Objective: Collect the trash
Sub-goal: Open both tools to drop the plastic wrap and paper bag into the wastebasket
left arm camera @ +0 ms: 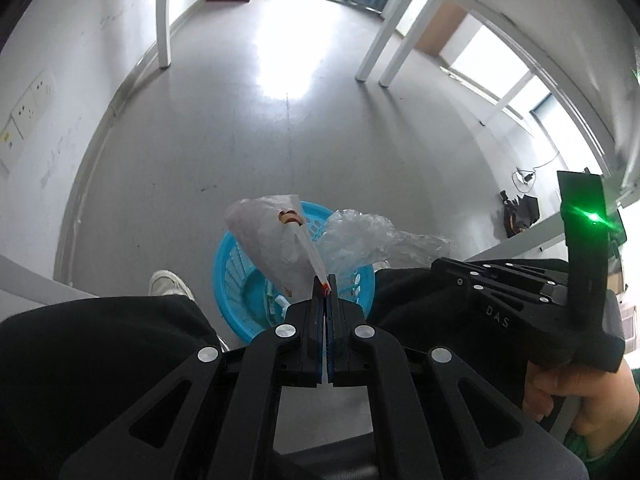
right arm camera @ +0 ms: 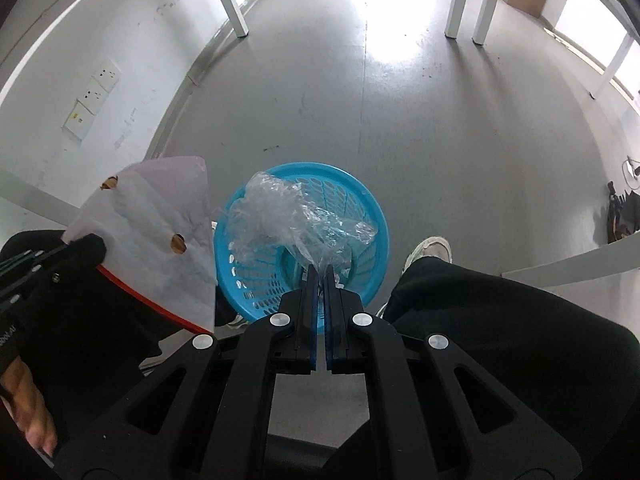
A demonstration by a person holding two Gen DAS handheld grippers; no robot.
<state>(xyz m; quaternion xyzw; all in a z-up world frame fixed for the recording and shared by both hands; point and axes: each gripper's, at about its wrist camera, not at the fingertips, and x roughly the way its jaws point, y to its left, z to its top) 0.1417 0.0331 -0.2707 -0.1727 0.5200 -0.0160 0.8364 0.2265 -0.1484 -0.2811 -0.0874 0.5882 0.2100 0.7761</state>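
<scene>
A round blue plastic basket (left arm camera: 240,280) (right arm camera: 360,200) stands on the grey floor between the person's legs. My left gripper (left arm camera: 325,284) is shut on a white paper wrapper (left arm camera: 272,240) with a red edge and holds it over the basket's left side; the wrapper also shows in the right wrist view (right arm camera: 160,232). My right gripper (right arm camera: 320,272) is shut on a crumpled clear plastic film (right arm camera: 288,216) and holds it above the basket's mouth; the film also shows in the left wrist view (left arm camera: 368,240). The right gripper's body (left arm camera: 520,280) shows at the right.
White table legs (left arm camera: 163,12) (right arm camera: 456,0) stand on the floor ahead. The person's white shoes (left arm camera: 168,284) (right arm camera: 432,250) flank the basket. A dark bag (left arm camera: 520,212) and cables lie by the right wall. Wall sockets (right arm camera: 96,92) are on the left wall.
</scene>
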